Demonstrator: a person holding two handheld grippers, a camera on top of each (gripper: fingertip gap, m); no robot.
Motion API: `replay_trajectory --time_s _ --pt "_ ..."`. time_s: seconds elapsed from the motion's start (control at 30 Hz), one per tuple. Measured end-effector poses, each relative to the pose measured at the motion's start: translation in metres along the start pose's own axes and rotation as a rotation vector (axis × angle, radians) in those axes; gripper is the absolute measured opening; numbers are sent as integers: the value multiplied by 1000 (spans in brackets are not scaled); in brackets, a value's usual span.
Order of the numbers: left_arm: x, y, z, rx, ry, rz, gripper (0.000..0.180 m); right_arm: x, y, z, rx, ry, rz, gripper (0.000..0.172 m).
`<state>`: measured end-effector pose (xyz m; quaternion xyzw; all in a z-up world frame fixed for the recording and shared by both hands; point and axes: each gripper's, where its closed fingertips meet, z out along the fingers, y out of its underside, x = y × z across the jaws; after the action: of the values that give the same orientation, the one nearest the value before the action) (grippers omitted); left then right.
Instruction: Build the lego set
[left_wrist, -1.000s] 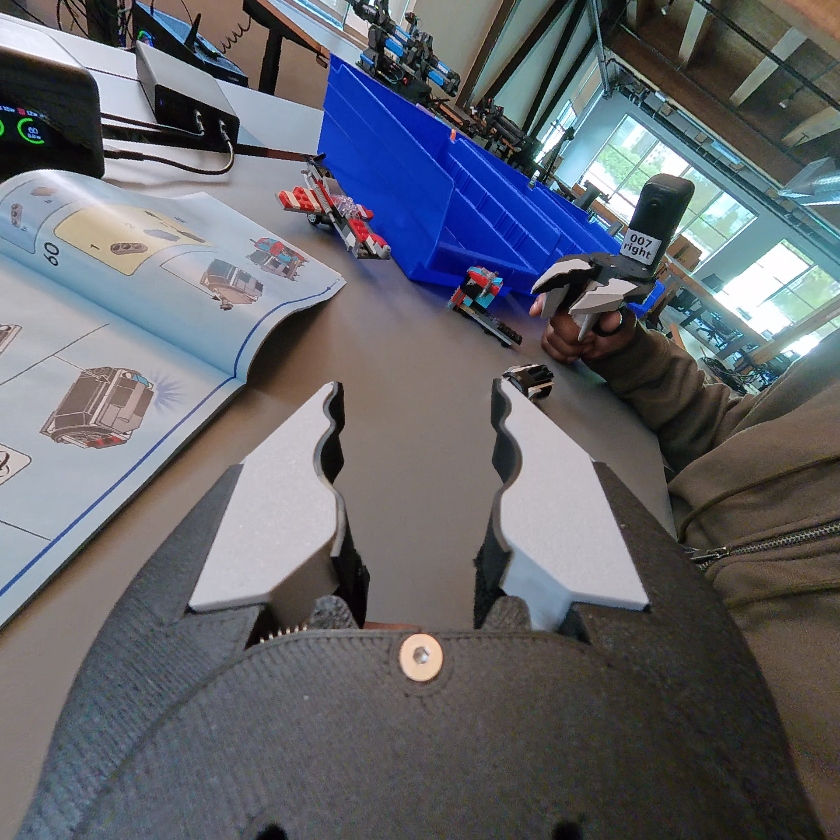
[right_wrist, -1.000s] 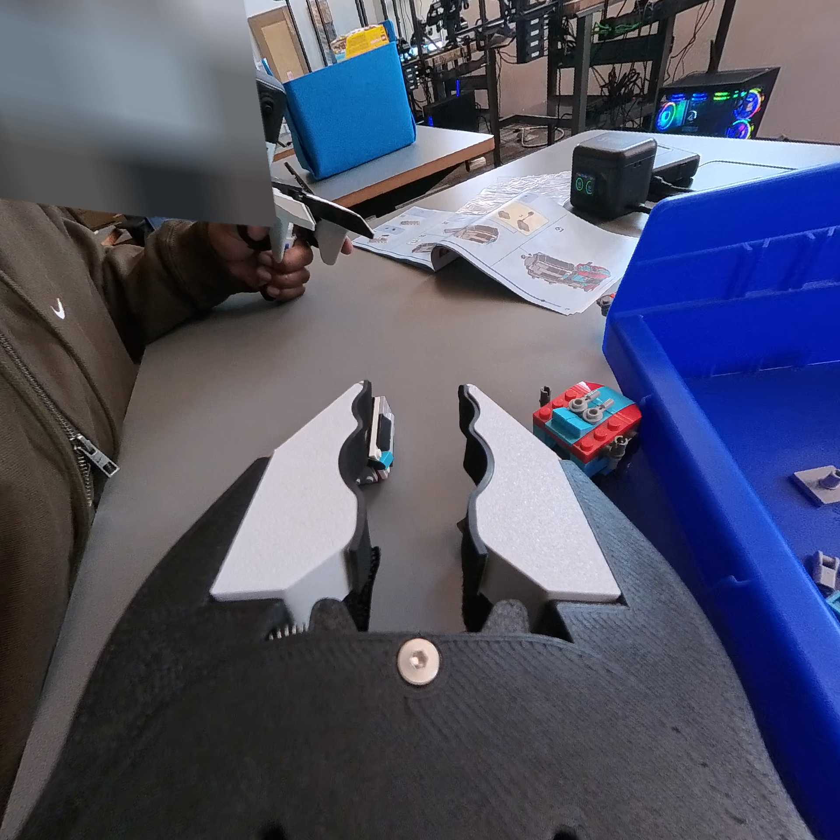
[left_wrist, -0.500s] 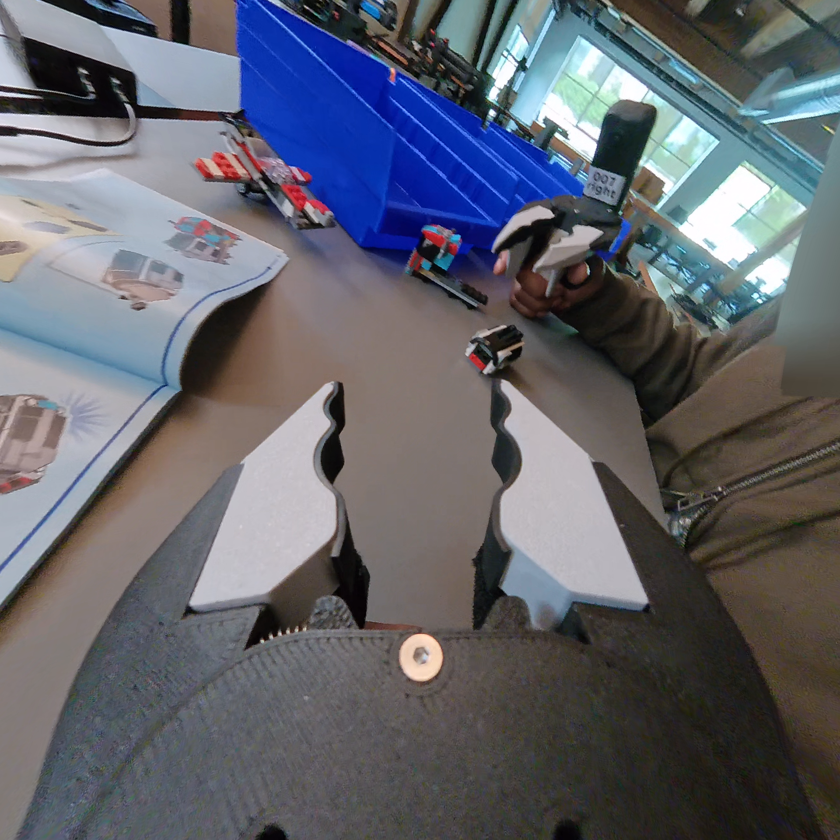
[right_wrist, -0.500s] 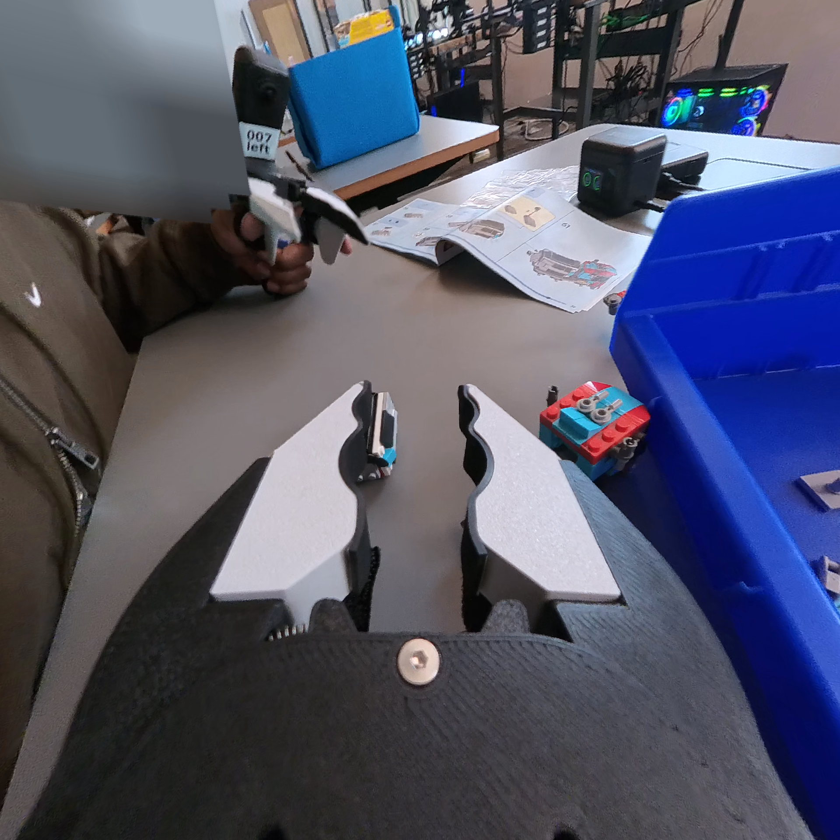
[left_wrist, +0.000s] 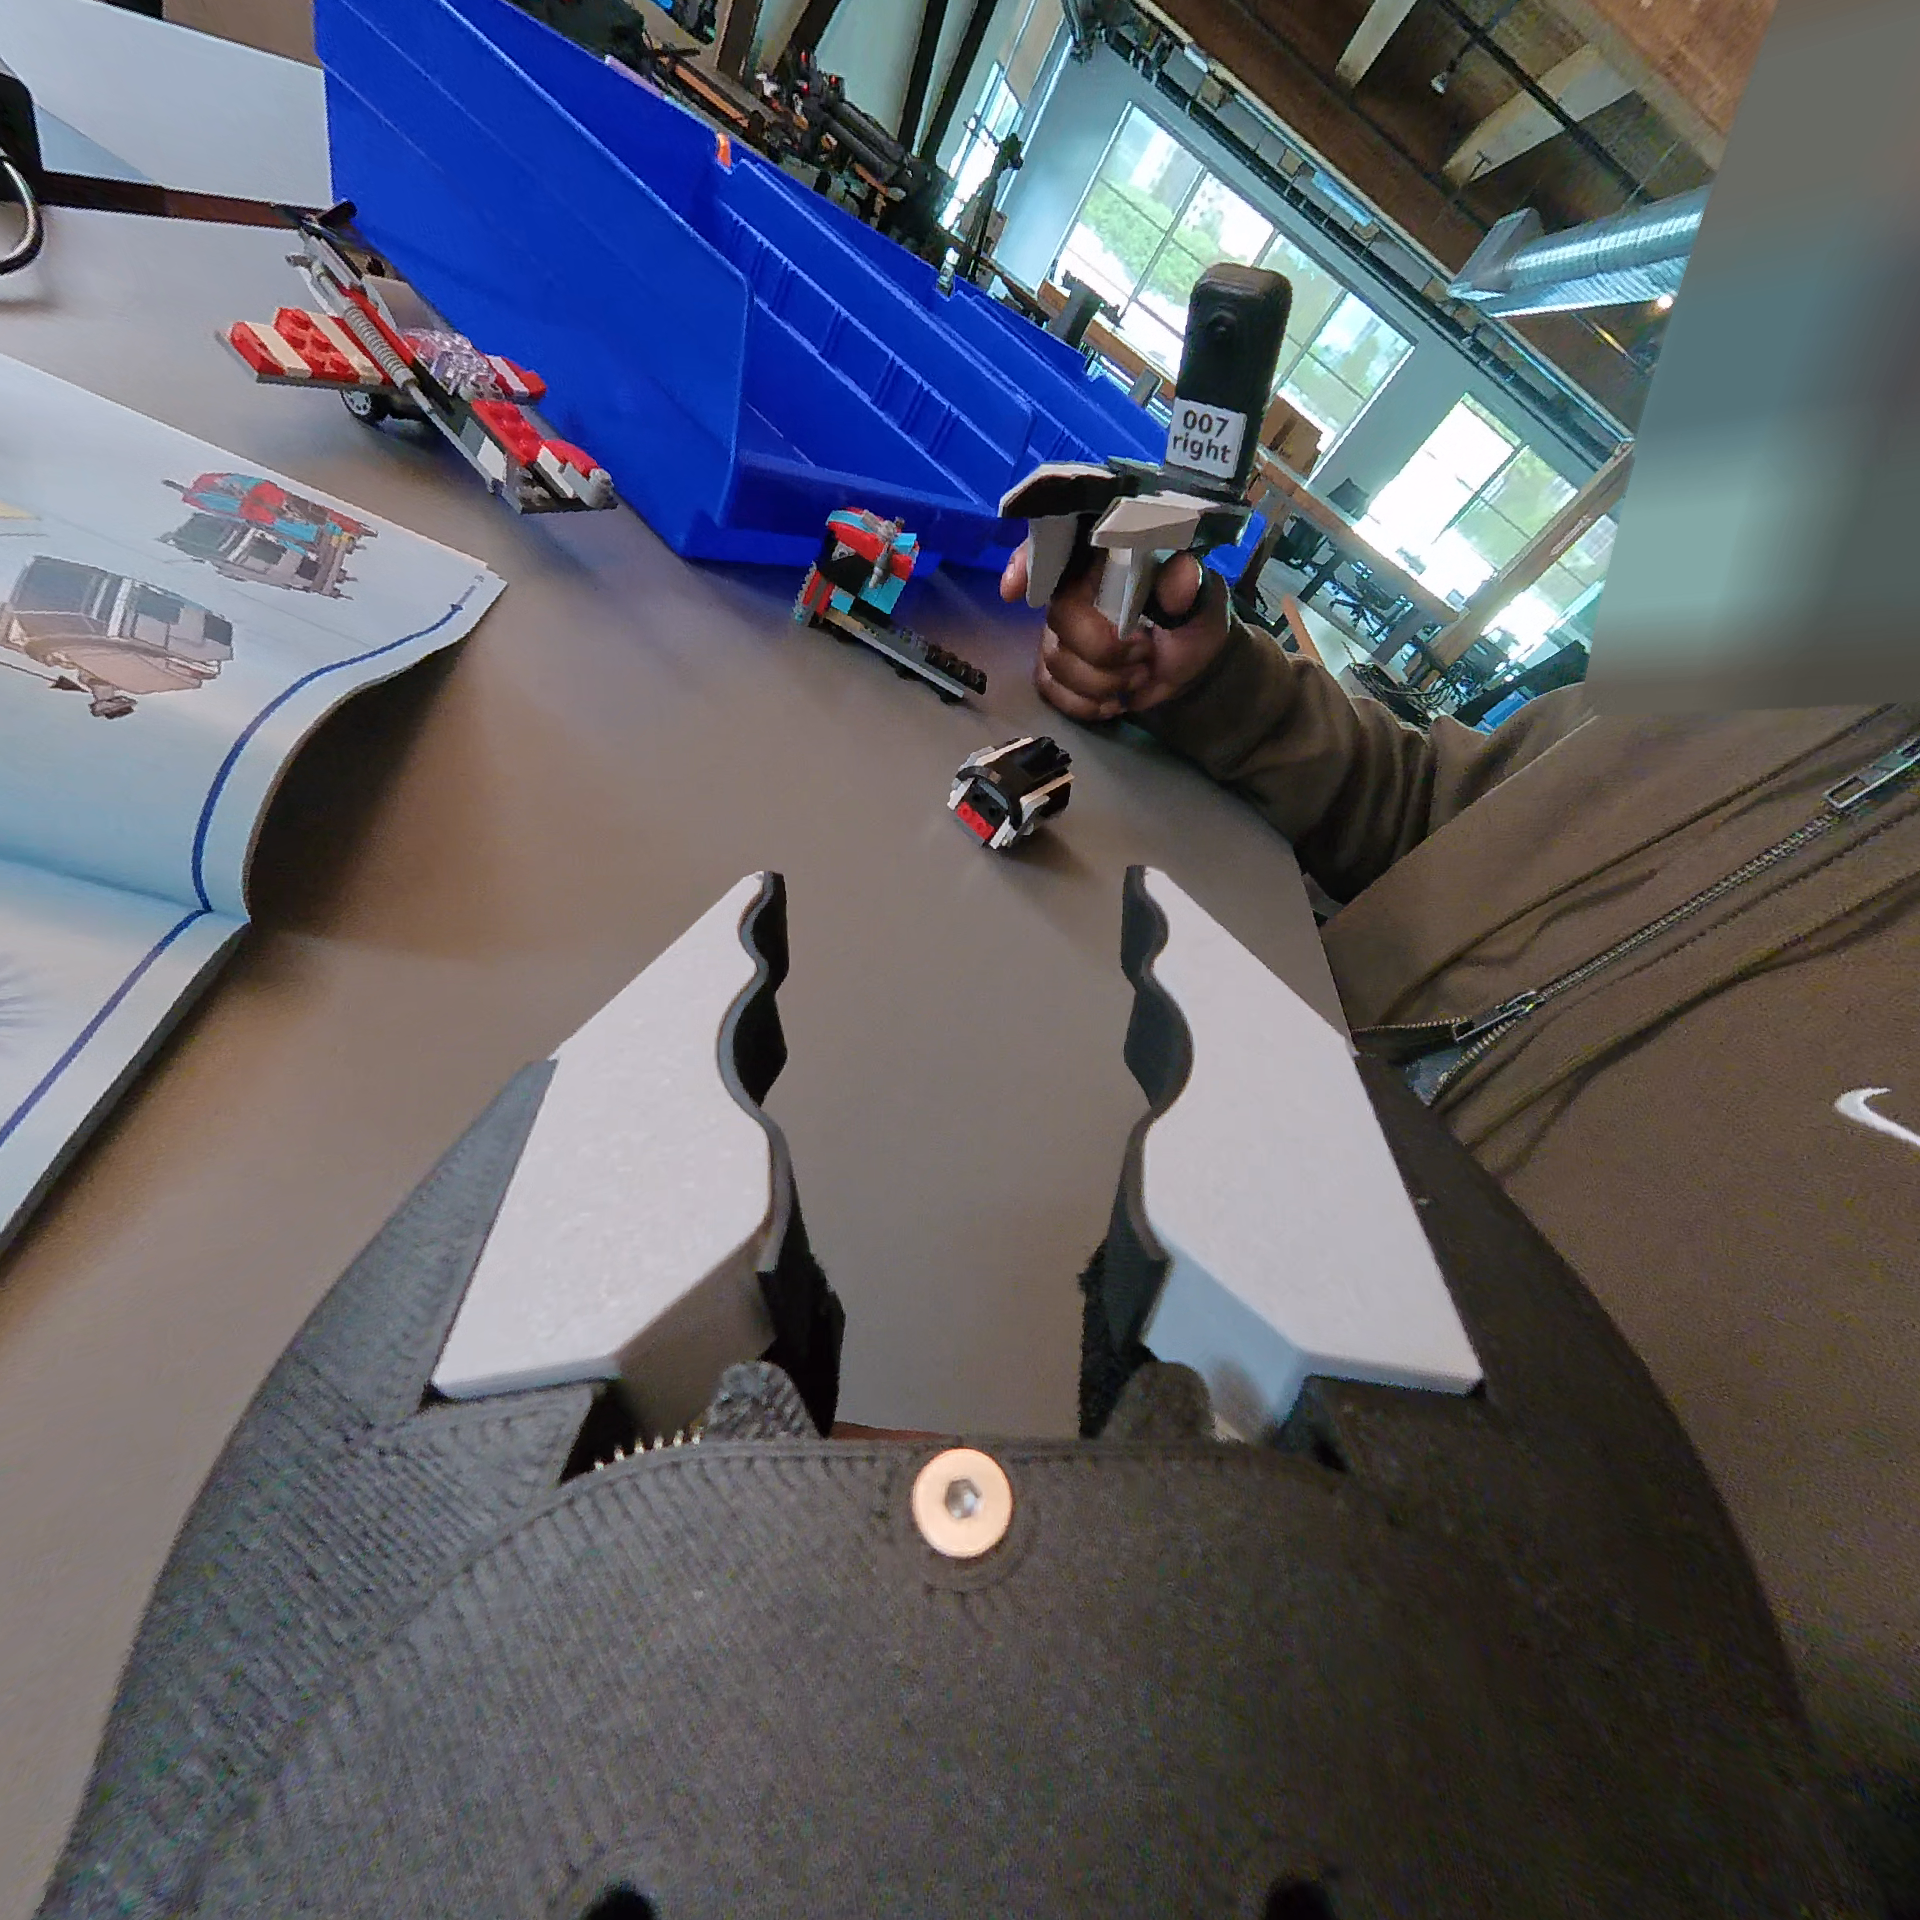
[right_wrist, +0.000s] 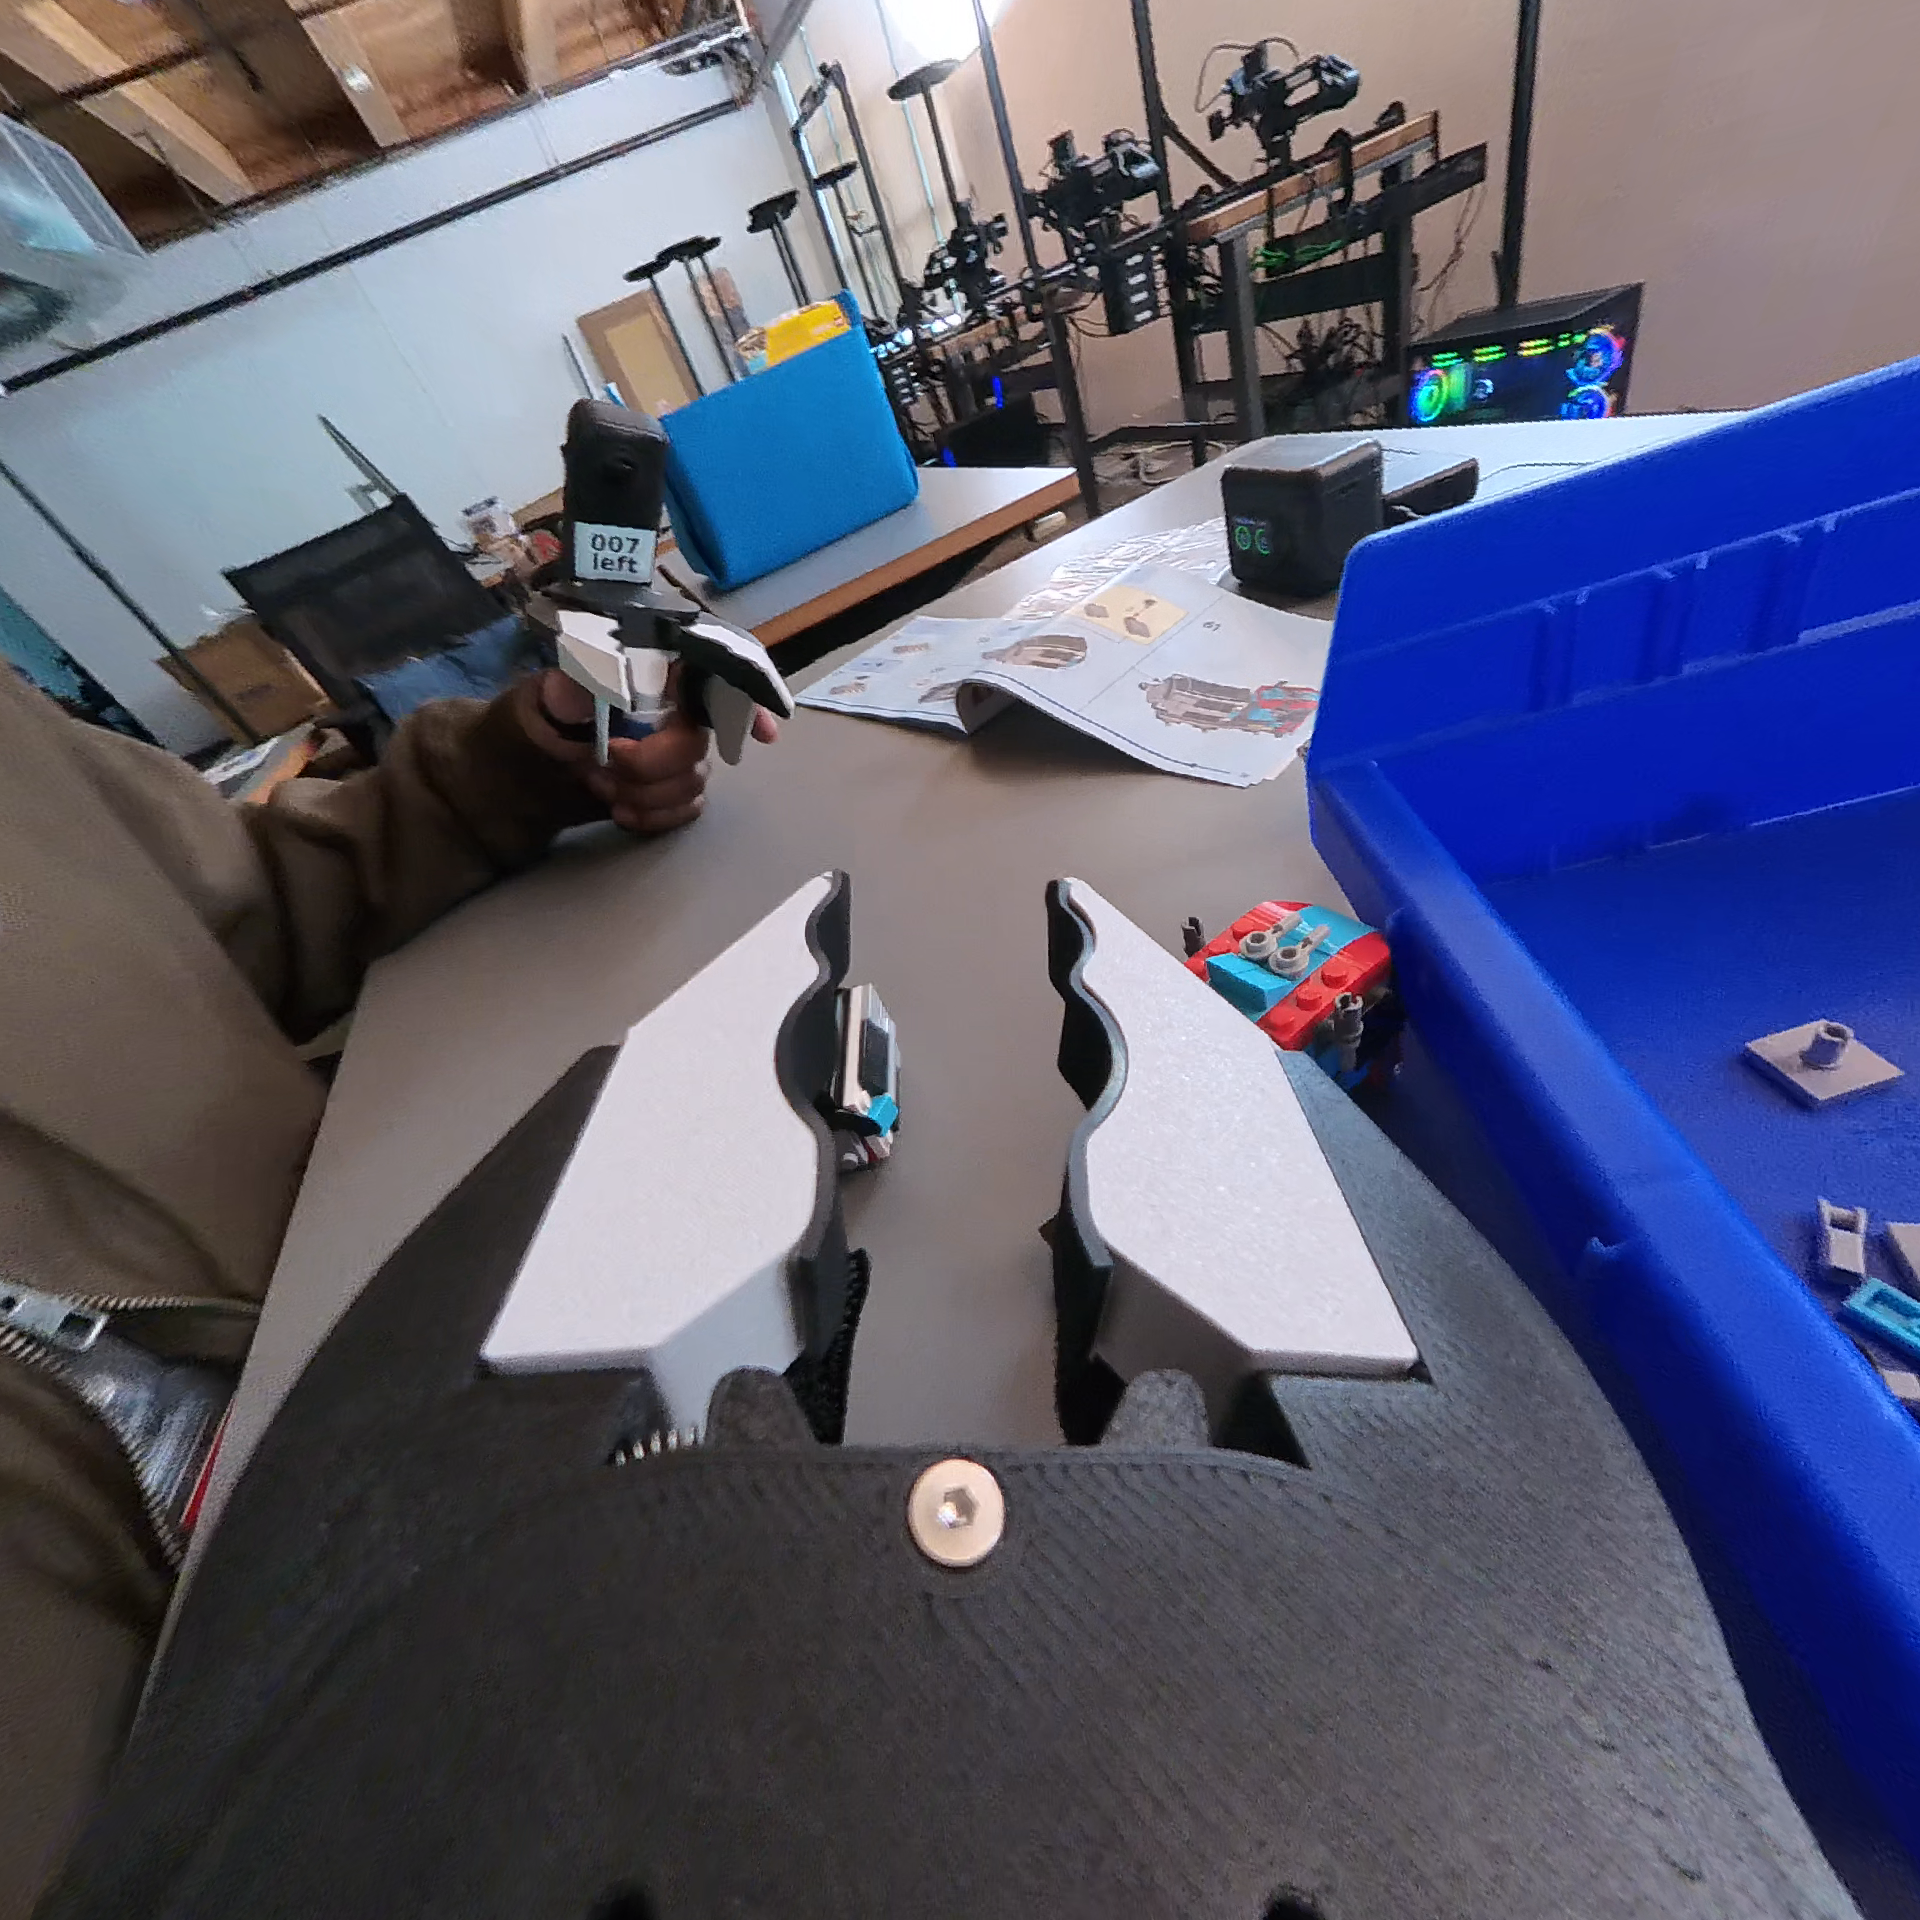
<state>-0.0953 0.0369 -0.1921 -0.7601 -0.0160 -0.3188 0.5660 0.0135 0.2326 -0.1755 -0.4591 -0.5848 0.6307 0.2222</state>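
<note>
The left gripper has its fingers spread wide apart. Nothing is between them, only the bare grey table. A small black, white and red brick piece lies on the table at 12 o'clock from its tips, not touching them. An open booklet lies at 9 o'clock.

The right gripper is partly open, with a narrower gap. In the left wrist view a hand holds it up off the table, and the small brick piece lies below it, at 7 o'clock. So its fingers grip nothing. A red and blue brick build sits at 3 o'clock, just beside the blue bin.

The small piece looks light and bumpy. It would likely tip or slide if pushed from one side only.
</note>
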Motion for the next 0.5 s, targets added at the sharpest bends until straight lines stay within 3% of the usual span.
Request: replay_trajectory --time_s 0.5 --pt "-3 -5 -4 33 26 -59 64 5 2 1 -10 23 35 38"
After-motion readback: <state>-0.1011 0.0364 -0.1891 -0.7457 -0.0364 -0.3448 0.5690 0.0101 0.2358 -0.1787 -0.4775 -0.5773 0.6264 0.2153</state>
